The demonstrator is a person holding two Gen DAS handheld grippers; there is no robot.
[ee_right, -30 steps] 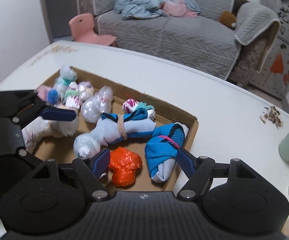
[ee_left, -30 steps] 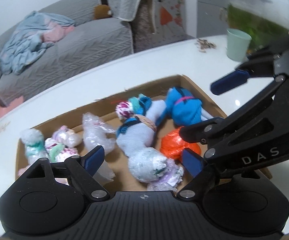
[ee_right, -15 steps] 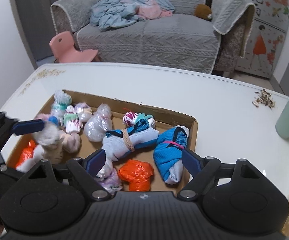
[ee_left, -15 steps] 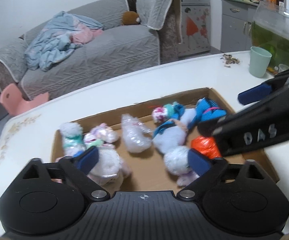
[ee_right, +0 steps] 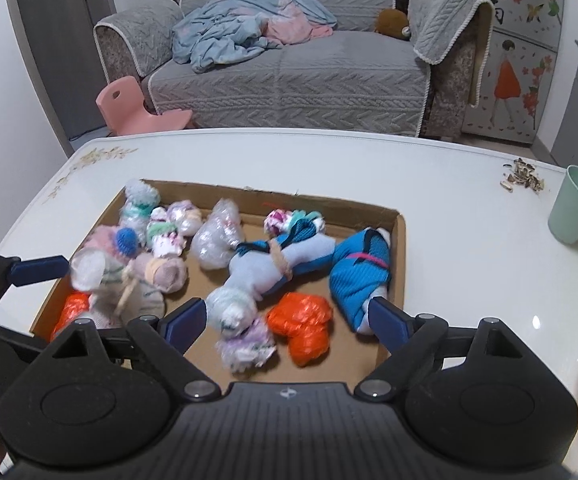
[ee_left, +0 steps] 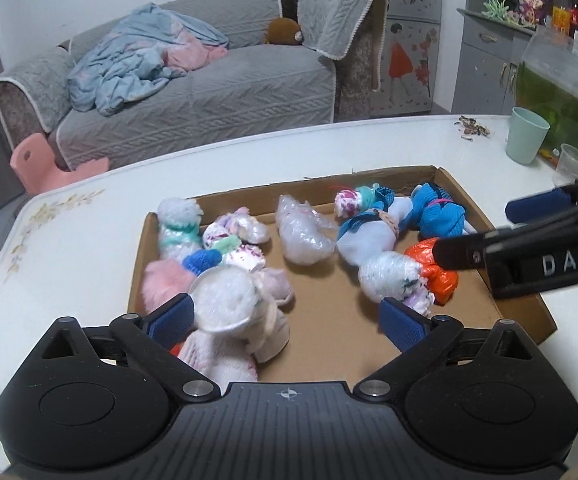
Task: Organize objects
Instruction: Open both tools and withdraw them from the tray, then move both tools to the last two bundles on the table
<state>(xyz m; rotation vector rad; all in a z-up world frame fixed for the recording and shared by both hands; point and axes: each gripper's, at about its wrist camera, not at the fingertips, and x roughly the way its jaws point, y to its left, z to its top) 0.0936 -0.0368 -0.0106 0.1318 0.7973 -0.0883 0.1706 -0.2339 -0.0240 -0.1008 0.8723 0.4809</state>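
left gripper [ee_left: 285,320]: your jaws are spread wide and grip nothing; a white sock bundle [ee_left: 229,312] lies between the pads, just beside the left one.
right gripper [ee_right: 285,318]: your jaws have just been opening and clamp nothing; the orange bag [ee_right: 303,322] lies below them.
cardboard tray [ee_right: 399,240]: on the white table [ee_right: 449,264], holding all bundles, including the blue sock roll [ee_right: 361,270].
green cup [ee_right: 575,206]: right of the tray, well apart.

Bundles [ee_left: 309,236] in box [ee_left: 529,312] on table [ee_left: 249,168]
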